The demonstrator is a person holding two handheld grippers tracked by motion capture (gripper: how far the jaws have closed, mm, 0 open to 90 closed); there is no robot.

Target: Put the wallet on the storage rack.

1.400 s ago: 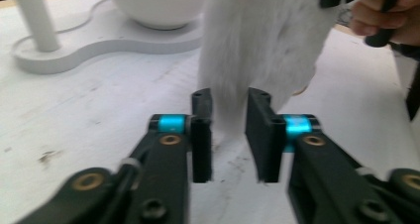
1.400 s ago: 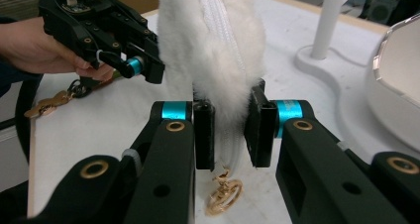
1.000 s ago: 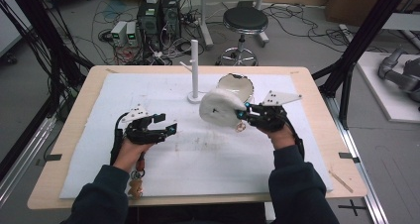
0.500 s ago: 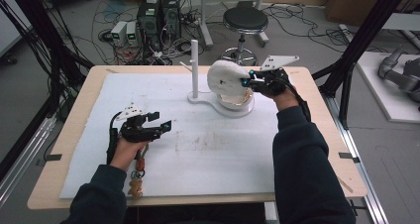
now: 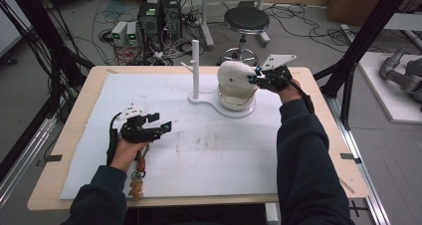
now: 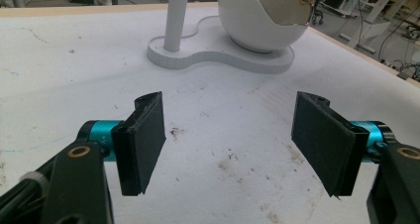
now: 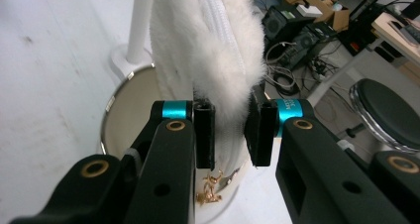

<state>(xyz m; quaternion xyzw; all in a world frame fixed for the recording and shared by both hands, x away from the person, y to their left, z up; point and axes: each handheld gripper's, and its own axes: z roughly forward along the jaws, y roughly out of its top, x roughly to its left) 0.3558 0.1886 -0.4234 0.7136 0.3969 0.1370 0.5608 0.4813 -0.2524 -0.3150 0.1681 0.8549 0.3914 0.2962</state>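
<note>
A white fluffy pouch [image 5: 233, 75] with a zip [image 7: 218, 30] hangs upright over the eggshell-shaped white bowl [image 5: 238, 103] of a white stand [image 5: 206, 101], its lower end in the bowl. My right gripper [image 5: 255, 78] is shut on the pouch's right edge; in the right gripper view [image 7: 232, 132] both pads pinch the fur, and a gold charm [image 7: 210, 187] dangles below. A thin white post [image 5: 195, 65] rises from the stand, left of the bowl. My left gripper [image 5: 164, 126] rests low at the mat's left, open [image 6: 233, 144] with nothing between its jaws.
A white mat [image 5: 209, 150] covers the wooden table [image 5: 79, 110]. A key ring with a small figure [image 5: 135, 185] lies by my left wrist near the front edge. A stool [image 5: 246, 20] and computer boxes [image 5: 159, 11] stand on the floor beyond the table.
My right hand has carried the pouch from the table's middle back and to the right, up over the bowl. The left gripper has stayed where it was.
</note>
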